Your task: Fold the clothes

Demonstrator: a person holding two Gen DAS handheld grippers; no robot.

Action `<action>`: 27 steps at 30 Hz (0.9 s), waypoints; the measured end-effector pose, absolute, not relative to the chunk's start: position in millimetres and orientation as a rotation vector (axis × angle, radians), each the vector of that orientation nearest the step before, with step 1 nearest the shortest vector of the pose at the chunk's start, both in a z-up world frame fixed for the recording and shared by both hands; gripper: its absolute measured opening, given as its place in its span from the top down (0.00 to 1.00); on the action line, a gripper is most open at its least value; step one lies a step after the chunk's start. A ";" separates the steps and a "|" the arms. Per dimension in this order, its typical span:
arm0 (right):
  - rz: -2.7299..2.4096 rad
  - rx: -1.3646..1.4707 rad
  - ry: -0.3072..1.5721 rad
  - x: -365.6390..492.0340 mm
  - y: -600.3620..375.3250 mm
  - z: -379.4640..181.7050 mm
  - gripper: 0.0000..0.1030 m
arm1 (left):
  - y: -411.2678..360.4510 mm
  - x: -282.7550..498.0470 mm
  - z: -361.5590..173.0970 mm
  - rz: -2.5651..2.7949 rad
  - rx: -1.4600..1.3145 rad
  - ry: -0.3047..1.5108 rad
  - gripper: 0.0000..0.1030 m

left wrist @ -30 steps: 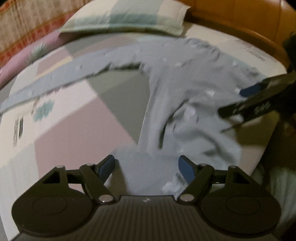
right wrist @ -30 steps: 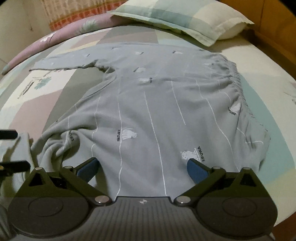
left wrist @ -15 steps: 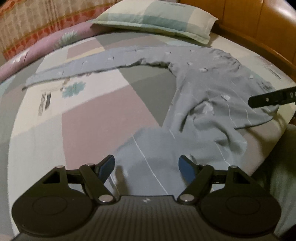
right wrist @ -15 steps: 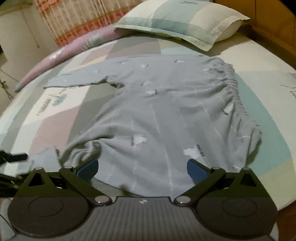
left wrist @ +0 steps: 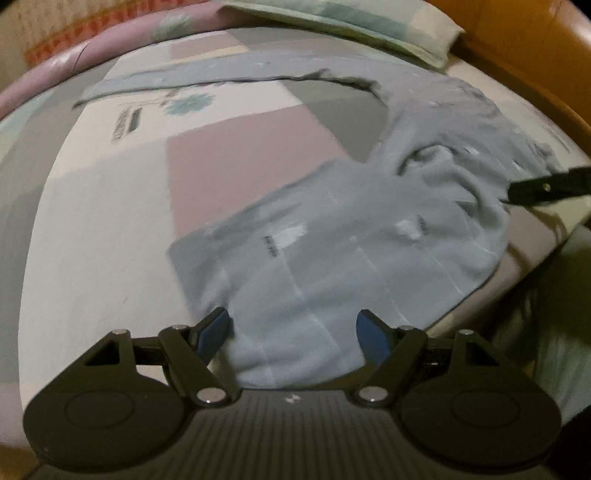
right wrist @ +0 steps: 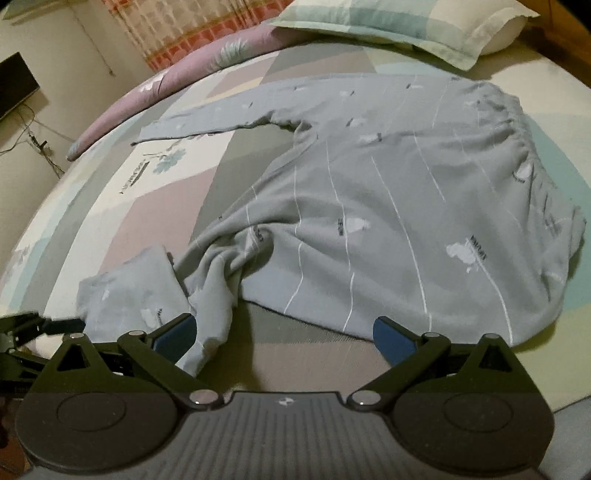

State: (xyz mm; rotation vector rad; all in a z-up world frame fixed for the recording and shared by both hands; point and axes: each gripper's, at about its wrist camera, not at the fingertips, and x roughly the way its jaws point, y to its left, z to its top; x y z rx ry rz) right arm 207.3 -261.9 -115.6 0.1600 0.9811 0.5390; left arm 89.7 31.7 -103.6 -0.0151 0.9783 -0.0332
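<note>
Grey pajama trousers point(right wrist: 388, 206) with white stripes and small prints lie spread on the bed. One leg stretches to the far left point(right wrist: 207, 120); the near leg is rumpled, its cuff point(right wrist: 129, 295) near the bed's front edge. In the left wrist view the near leg point(left wrist: 332, 258) lies just ahead of my open left gripper point(left wrist: 293, 328), with cloth between the blue pads. My right gripper point(right wrist: 284, 332) is open and empty, just short of the trousers' near edge. The left gripper shows at the left edge of the right wrist view point(right wrist: 33, 328).
The bed has a patchwork sheet point(right wrist: 147, 221) in pink, grey and cream. A checked pillow point(right wrist: 399, 22) lies at the head, against a wooden headboard point(left wrist: 524, 55). A purple rolled quilt point(right wrist: 177, 81) runs along the far side. The bed's front edge is just below both grippers.
Both grippers pulled back toward the bed's front edge. The left gripper swung so the near leg's cuff now lies ahead of it. Both stayed open.
</note>
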 end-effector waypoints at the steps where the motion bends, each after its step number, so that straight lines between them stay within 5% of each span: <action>1: 0.538 0.162 0.984 207.3 -262.1 -115.8 0.00 | 38.8 87.5 -100.8 -0.028 -0.039 0.976 0.25; 15: 0.546 0.149 0.995 203.5 -254.5 -115.1 0.00 | 95.9 88.2 -106.8 -0.059 -0.439 0.970 0.27; 27: 0.586 0.163 0.974 197.7 -252.4 -101.3 0.00 | 75.6 104.2 -96.7 -0.181 -0.484 0.957 0.23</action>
